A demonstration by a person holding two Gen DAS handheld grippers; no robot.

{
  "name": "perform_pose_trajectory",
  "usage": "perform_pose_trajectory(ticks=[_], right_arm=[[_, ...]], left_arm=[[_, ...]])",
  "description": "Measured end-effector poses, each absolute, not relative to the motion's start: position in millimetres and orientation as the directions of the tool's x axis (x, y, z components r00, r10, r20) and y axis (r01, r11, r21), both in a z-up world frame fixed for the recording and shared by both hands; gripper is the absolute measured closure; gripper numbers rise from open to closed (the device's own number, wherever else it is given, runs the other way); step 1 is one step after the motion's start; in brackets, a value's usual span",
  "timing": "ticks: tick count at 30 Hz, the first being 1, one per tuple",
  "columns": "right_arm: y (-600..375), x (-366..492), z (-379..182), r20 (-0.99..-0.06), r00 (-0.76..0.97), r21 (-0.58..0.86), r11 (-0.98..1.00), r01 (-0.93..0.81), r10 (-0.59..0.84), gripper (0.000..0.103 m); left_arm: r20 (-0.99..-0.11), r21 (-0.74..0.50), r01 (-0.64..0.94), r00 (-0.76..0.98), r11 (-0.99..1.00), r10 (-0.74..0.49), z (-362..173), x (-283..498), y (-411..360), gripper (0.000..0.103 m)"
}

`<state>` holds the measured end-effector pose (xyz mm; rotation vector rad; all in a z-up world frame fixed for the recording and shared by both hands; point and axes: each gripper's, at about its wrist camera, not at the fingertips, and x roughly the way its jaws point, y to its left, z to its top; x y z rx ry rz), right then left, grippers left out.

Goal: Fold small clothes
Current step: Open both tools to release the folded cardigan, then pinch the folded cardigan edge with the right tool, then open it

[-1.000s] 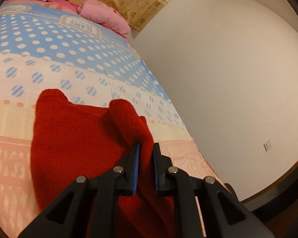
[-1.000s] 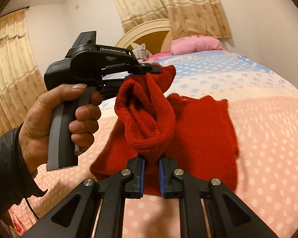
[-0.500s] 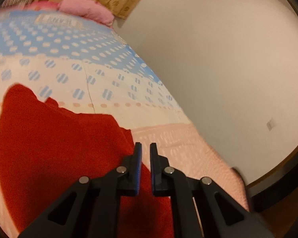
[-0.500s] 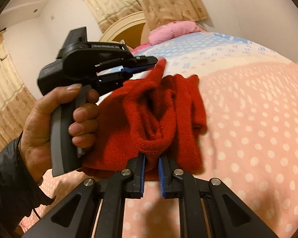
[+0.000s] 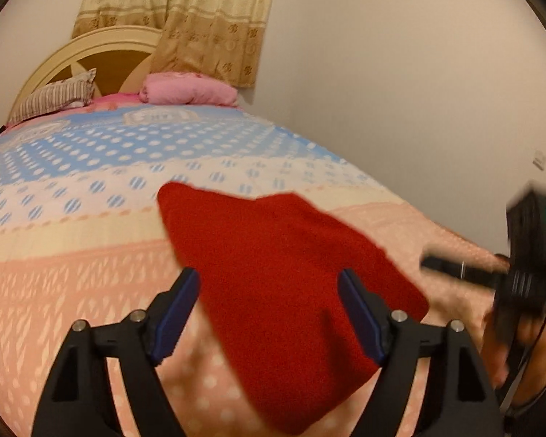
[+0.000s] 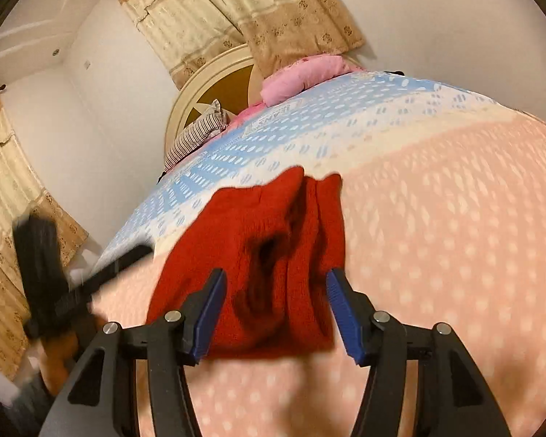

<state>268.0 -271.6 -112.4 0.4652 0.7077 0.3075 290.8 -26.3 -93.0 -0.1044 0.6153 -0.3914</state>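
Note:
A red knitted garment (image 5: 284,273) lies on the bed, folded over on itself, with rumpled layers and a dark hollow showing in the right wrist view (image 6: 273,266). My left gripper (image 5: 269,309) is open and empty, its jaws wide apart just above the garment's near part. My right gripper (image 6: 273,313) is open and empty too, jaws spread either side of the garment's near edge. The right gripper's body shows blurred at the right of the left wrist view (image 5: 520,273). The left gripper shows blurred at the left of the right wrist view (image 6: 54,273).
The bedspread (image 5: 72,255) is pink with pale dots near me and blue and white farther off. A pink pillow (image 5: 189,89) and a striped pillow (image 5: 51,100) lie by the rounded headboard (image 6: 214,87). A bare wall (image 5: 400,91) runs along the bed's right side.
Both grippers let go of the red garment and opened wide. The garment dropped from its lifted bunch onto the bed. Both grippers drew back and apart.

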Motion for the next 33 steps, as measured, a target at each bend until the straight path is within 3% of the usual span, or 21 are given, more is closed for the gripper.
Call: perform_pose_trajectory(ticks=[6,7,9,11,15,18,22,26,28,29,30,33], right_arm=[[-254.6,341.0,-105.0,-0.578,0.622,0.562,0.810,-0.166,0.528,0.046],[-246.7,358.4,-113.9,-0.607,0.562,0.584,0.795,-0.165,0.562,0.049],[-238.0,374.3,-127.8,-0.658,0.504,0.577,0.805,-0.139,0.560,0.080],[-232.6,376.0,-131.1,-0.689,0.516,0.520,0.843,-0.138,0.509,0.083],[-241.9,351.3,-113.2,-0.649,0.614,0.459,0.875,-0.155,0.449,0.094],[-255.1,339.9,-104.8,-0.639,0.653,0.429,0.893,-0.137,0.407,0.095],[-261.6,348.8,-121.7,-0.691,0.620,0.403,0.910,-0.096,0.372,0.095],[-261.7,352.7,-123.8,-0.677,0.581,0.462,0.875,-0.143,0.452,0.093],[-264.1,357.3,-116.7,-0.668,0.594,0.464,0.875,-0.139,0.448,0.074],[-266.9,361.8,-112.7,-0.664,0.608,0.461,0.878,-0.125,0.435,0.051],[-270.1,368.7,-109.8,-0.657,0.620,0.466,0.877,-0.113,0.429,0.042],[-264.5,397.0,-113.7,-0.678,0.591,0.476,0.874,-0.101,0.437,0.043]], left_arm=[[-0.588,-0.235,0.284,0.720,0.930,-0.369,-117.9,296.2,-30.3,0.022],[-0.580,-0.241,0.286,0.723,0.927,-0.374,-116.7,294.5,-29.7,0.016],[-0.580,-0.263,0.291,0.714,0.920,-0.392,-118.5,292.2,-27.7,0.002],[-0.578,-0.287,0.279,0.713,0.916,-0.398,-121.8,292.2,-22.7,0.002],[-0.595,-0.370,0.249,0.676,0.895,-0.434,-131.1,299.5,-13.0,0.001],[-0.630,-0.389,0.229,0.640,0.892,-0.440,-140.1,305.9,-14.7,0.000],[-0.641,-0.383,0.212,0.640,0.899,-0.424,-141.8,305.2,-15.7,0.000],[-0.652,-0.390,0.209,0.625,0.897,-0.429,-147.0,306.4,-16.6,0.000],[-0.660,-0.390,0.210,0.615,0.896,-0.432,-149.2,307.1,-17.9,0.000],[-0.662,-0.386,0.213,0.614,0.898,-0.430,-149.4,306.9,-19.1,0.000],[-0.665,-0.379,0.216,0.613,0.900,-0.427,-149.4,306.7,-20.2,0.000],[-0.673,-0.354,0.218,0.615,0.910,-0.410,-148.4,304.5,-24.0,0.000]])
